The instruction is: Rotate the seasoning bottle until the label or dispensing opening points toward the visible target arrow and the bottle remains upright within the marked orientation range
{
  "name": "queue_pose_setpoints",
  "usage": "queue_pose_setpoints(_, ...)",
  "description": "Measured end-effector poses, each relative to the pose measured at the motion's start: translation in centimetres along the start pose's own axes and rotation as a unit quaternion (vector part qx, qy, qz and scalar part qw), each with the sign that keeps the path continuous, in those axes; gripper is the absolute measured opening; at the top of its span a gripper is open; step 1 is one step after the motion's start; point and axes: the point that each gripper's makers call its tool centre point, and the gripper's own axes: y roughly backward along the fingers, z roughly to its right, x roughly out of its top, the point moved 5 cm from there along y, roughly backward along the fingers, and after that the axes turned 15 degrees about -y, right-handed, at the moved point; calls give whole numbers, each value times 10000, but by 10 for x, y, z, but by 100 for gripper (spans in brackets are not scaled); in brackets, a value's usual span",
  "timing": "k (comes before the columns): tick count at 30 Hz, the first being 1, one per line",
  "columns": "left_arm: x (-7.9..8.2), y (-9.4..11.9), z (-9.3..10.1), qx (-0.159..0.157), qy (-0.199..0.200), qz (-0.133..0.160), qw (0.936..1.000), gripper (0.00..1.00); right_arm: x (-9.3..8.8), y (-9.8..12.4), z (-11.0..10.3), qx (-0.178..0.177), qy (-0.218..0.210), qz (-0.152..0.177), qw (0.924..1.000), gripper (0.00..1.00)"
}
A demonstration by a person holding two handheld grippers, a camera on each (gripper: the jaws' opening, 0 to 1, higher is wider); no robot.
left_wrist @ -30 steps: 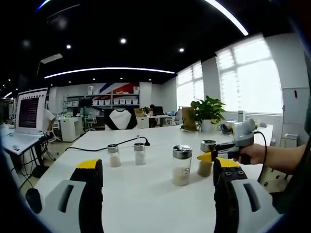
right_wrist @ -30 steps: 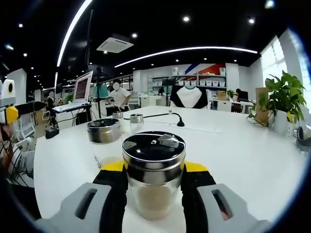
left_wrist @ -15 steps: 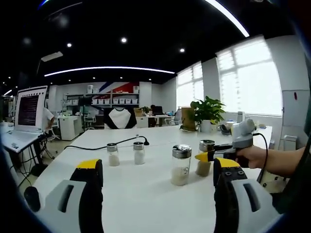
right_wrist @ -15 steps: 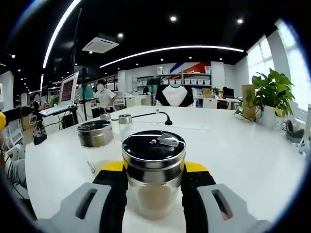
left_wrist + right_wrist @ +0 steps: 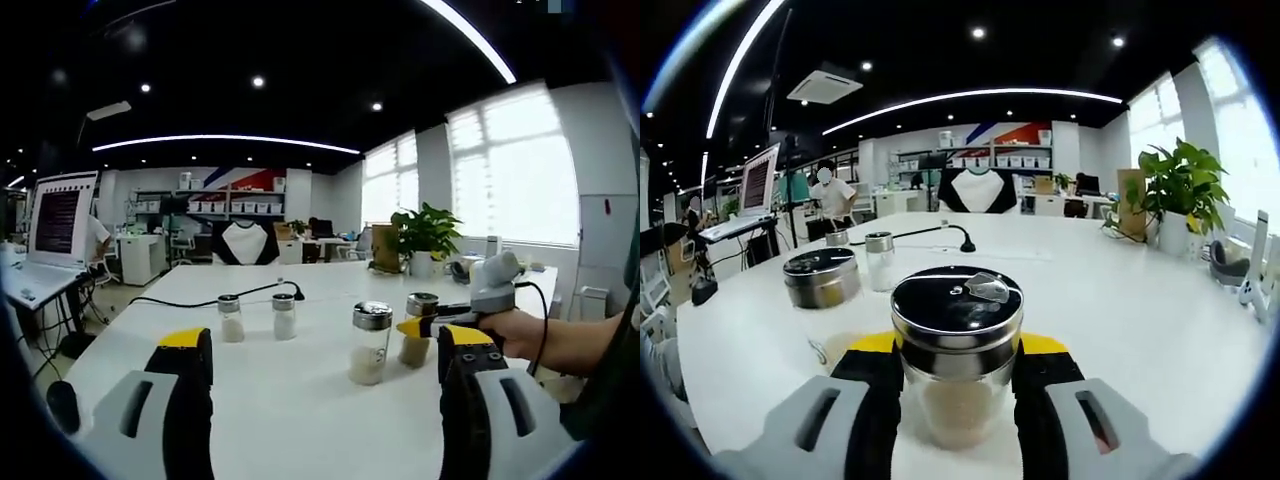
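Turning now: the right hand-held gripper (image 5: 958, 380) hugs the seasoning bottle (image 5: 957, 350), its two jaws shut on the glass sides.
Where the bottle is: standing up straight on the white table (image 5: 1120, 300), right next to a second jar (image 5: 821, 278) with a steel lid. In the left gripper view, the seasoning bottle (image 5: 417, 330) is just past that second jar (image 5: 369, 343).
Lid: the shiny pour flap (image 5: 985, 285) sits on the far right part of the lid, as the right gripper view sees it.
Arrow: I cannot find any target arrow on the table, so I cannot tell how much turn is left.
Left hand-held gripper (image 5: 322, 345): jaws wide apart, holding nothing, well back from the second jar.
Other things: two small shakers (image 5: 257, 316) stand farther off than the second jar, with a black cable (image 5: 215, 298) behind them and a plant (image 5: 425, 234) near the window.
How to do it well, I think: keep the bottle flat on the table, twist slowly, and do not tip it or bump the second jar.
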Motion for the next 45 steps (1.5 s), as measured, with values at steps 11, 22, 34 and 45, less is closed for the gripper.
queue_pose_setpoints(11,0,-1,0,-4,4,-1,10000,99,0,1,0,-76,-44,-14,10000,42)
queue_pose_setpoints(22,1,2,0,42,-14,10,10000,97,1,0,4,-126,-185,-46,9997,51)
queue_pose_setpoints(34,1,5,-3,96,87,38,9999,97,13,15,-2,316,139,-3,9994,58)
queue_pose_setpoints(45,0,5,-3,114,99,-3,9999,96,18,22,10,1099,-62,-303,9935,65)
